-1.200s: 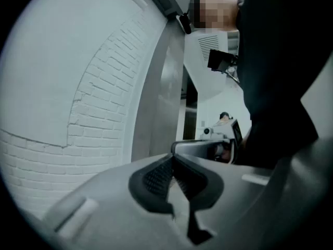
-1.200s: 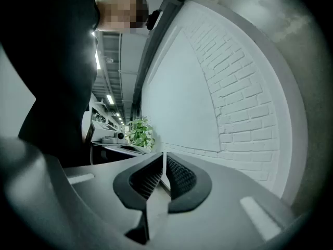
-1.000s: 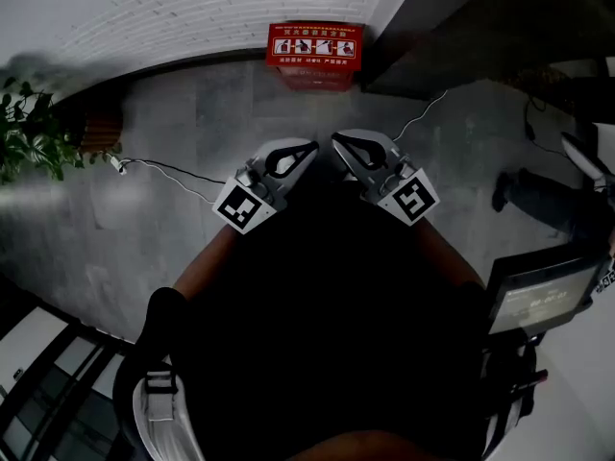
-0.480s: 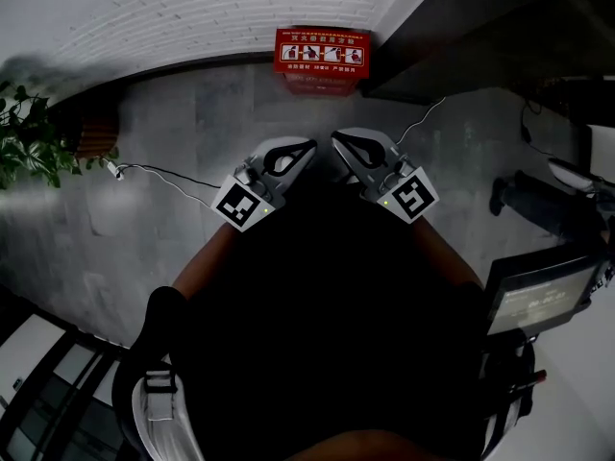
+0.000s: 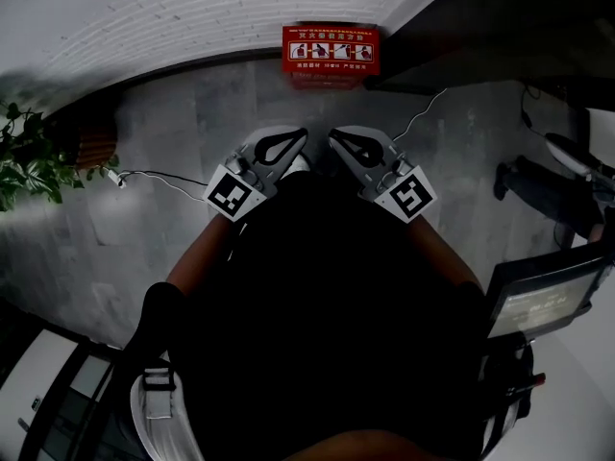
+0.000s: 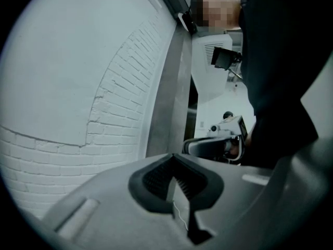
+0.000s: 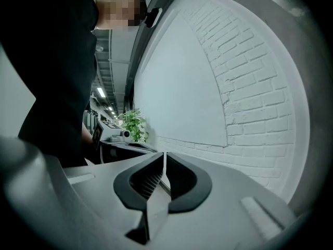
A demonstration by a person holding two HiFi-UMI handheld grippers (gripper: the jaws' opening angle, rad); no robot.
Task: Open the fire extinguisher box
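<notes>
The red fire extinguisher box [image 5: 331,51] stands on the floor against the white brick wall, far ahead of me in the head view, its lid down. My left gripper [image 5: 291,139] and right gripper [image 5: 338,142] are held close to my body, tips pointing toward each other, well short of the box. Both are shut with nothing between the jaws. In the left gripper view the left gripper [image 6: 174,177] faces the brick wall and the other gripper [image 6: 216,142]. The right gripper [image 7: 164,172] in its own view also faces the wall; the box is not in either gripper view.
A potted plant [image 5: 29,161] stands at the left beside a wooden stand [image 5: 88,140]. White cables [image 5: 159,173] run over the grey tiled floor. At the right are a person's legs [image 5: 543,188] and a screen on a stand [image 5: 538,296]. A dark wall corner [image 5: 452,27] juts out right of the box.
The view has shifted slightly forward; the box sits a little more to the right. The left gripper has drifted slightly left and up. Both stay shut.
</notes>
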